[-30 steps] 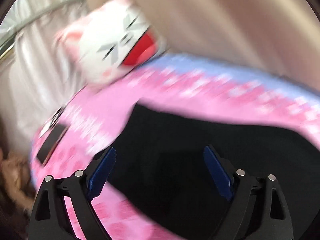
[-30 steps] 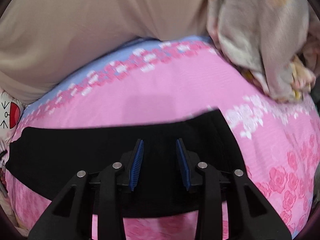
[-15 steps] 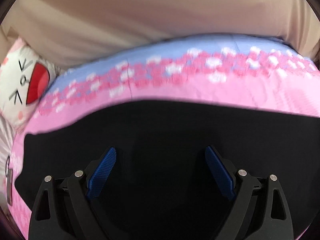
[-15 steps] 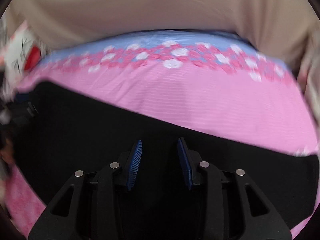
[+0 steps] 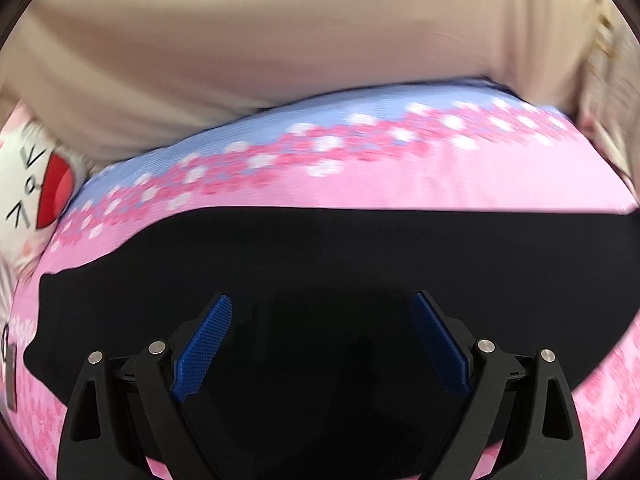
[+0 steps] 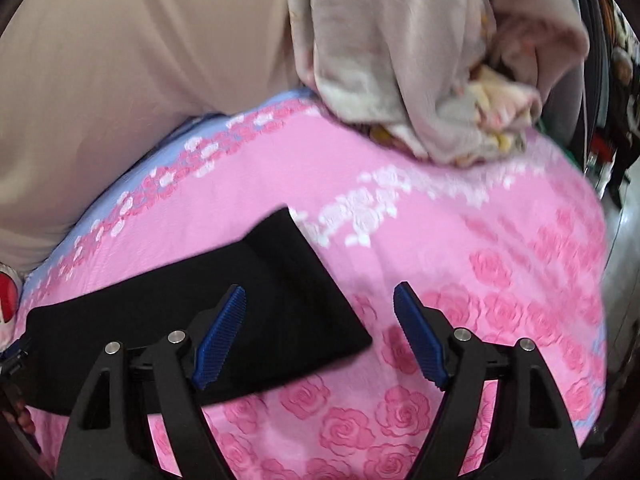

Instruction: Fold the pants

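We have just opened the right gripper (image 6: pixel 320 330) beside the left gripper (image 5: pixel 322 340), both jaws wide and empty, so the black pants (image 6: pixel 260 312) rest released on the bed (image 6: pixel 480 280).

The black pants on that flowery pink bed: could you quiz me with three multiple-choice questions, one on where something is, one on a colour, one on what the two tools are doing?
1. Where does the crumpled beige blanket lie, seen from the right wrist?
A. On the pants
B. On the far part of the bedspread, apart from the pants
C. Between the tool's fingers

2. What colour is the band along the bedspread's far edge?
A. Green
B. Yellow
C. Light blue

3. How do the two tools stand?
A. Both open, holding nothing
B. Both shut on the pants
C. One open, one shut

Answers:
1 B: the beige blanket sits beyond the black pants on the pink bedspread.
2 C: a light blue strip runs behind the flowers.
3 A: the left tool and the right tool show wide gaps between the blue pads.
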